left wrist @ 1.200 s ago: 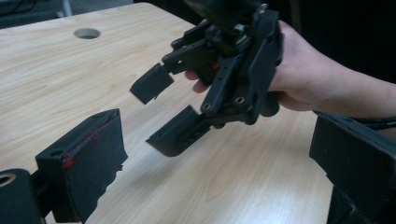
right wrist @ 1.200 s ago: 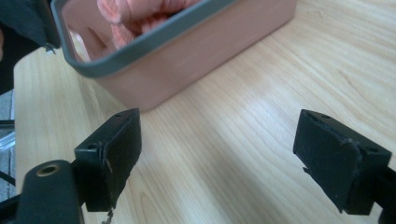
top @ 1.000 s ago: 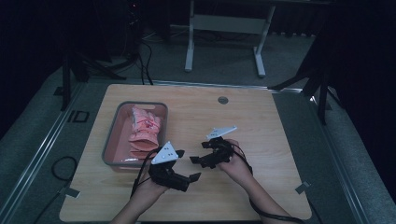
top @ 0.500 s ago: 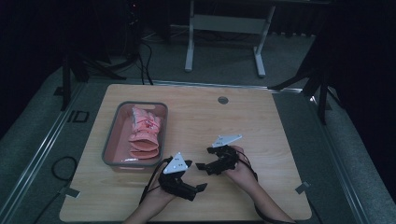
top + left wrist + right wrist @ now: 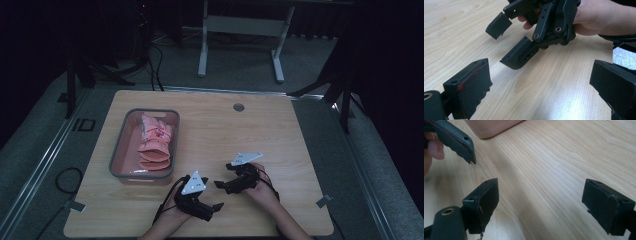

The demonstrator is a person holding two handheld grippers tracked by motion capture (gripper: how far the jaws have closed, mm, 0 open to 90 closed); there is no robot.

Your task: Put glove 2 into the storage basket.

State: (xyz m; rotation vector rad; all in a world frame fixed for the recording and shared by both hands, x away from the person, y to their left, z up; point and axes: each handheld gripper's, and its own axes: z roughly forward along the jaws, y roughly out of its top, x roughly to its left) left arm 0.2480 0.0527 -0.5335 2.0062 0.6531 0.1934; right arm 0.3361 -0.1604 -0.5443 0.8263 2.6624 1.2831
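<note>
A grey tray (image 5: pixel 121 131) is taken as the landmark: it sits on the left part of the wooden table (image 5: pixel 260 130), and a pile of pink cloth (image 5: pixel 154 142) lies inside it, bunched toward its right wall. Both grippers are seen near the table's front edge, beyond the tray's front right corner. The left gripper (image 5: pixel 212 210) is held just past that corner; the right gripper (image 5: pixel 223 180) is held farther from the tray, its jaws pointed back toward the left one. Both are spread wide and nothing is held in either.

The cloth is judged to be light, soft and limp, neither slippery nor fragile. It would likely sag and unfold when lifted, so a raised fold at the top of the pile is thought the best place to pinch.

The tray and its contents are shown whole from the high view. In the left gripper view the right gripper (image 5: pixel 510 40) is seen close, jaws parted, with the hand (image 5: pixel 596 16) behind it. In the right gripper view a corner of the tray (image 5: pixel 490 128) is caught, and bare wood lies between its own jaws.
</note>
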